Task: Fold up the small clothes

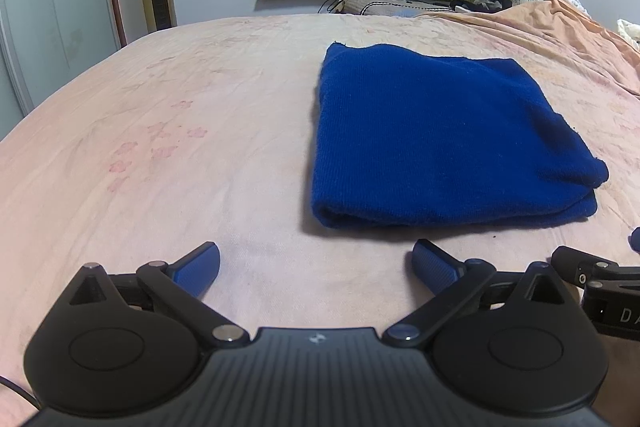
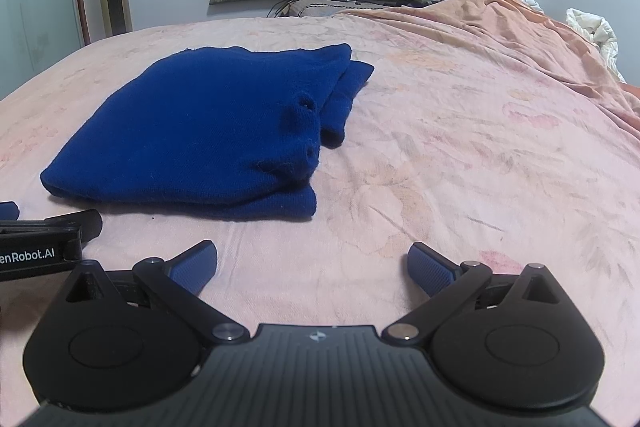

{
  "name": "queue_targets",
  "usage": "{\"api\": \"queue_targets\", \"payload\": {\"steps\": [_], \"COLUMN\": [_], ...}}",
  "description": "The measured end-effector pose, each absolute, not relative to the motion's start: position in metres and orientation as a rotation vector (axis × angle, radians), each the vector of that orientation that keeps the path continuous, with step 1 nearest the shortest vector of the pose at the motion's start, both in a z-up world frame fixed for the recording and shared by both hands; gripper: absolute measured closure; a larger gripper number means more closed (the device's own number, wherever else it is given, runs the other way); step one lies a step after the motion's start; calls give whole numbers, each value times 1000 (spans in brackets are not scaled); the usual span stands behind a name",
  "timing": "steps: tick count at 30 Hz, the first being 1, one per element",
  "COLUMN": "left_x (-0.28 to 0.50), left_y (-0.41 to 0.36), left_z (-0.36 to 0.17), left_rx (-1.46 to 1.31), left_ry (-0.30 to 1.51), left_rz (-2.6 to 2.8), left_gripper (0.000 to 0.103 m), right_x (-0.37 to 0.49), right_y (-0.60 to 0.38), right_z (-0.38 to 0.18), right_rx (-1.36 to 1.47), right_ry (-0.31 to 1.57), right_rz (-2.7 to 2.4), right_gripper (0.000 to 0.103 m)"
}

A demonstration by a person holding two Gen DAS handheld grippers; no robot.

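The blue knit garment [image 1: 448,143] lies on the pink bedsheet [image 1: 160,107] as a compact, layered rectangle, so the folding looks essentially finished. Both tools sit just short of its near edge, apart from it. The left gripper [image 1: 316,269] has its 2 fingers spread wide and holds nothing; the right gripper [image 2: 312,267] is likewise spread and empty, side by side with the left, probably pulled back clear of the folded stack.

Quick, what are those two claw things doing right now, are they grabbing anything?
Left gripper: open, holding nothing.
Right gripper: open, holding nothing.
The folded blue garment lies untouched on the bed.
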State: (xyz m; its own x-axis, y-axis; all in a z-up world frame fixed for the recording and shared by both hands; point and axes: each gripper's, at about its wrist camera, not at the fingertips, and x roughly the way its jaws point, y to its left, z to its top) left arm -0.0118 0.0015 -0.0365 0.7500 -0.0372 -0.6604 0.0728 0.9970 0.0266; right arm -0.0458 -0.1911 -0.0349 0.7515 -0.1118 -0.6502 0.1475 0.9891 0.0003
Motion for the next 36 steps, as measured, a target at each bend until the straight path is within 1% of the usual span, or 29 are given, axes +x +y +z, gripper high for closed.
{"api": "queue_targets", "payload": {"steps": [13,22,28,36], "left_x": [-14,-19,-27,-29], "left_y": [3,4,2,3], "left_z": [-36,-23,-15,-14], "left_rx": [53,50,72,74], "left_ry": [725,772,757,757], "left_rz": [-70,-81,-77,-69], "left_gripper": [0,0,0,0], "right_x": [-48,-57,-62,-62], "right_y": [-189,-185,-180,-177], "right_z": [-34,-21,-11,-11], "right_rx": [47,66,48,60], "right_ry": [702,715,693,696], "right_rz": [-147,-163,-150,-143], "right_gripper": [0,0,0,0]}}
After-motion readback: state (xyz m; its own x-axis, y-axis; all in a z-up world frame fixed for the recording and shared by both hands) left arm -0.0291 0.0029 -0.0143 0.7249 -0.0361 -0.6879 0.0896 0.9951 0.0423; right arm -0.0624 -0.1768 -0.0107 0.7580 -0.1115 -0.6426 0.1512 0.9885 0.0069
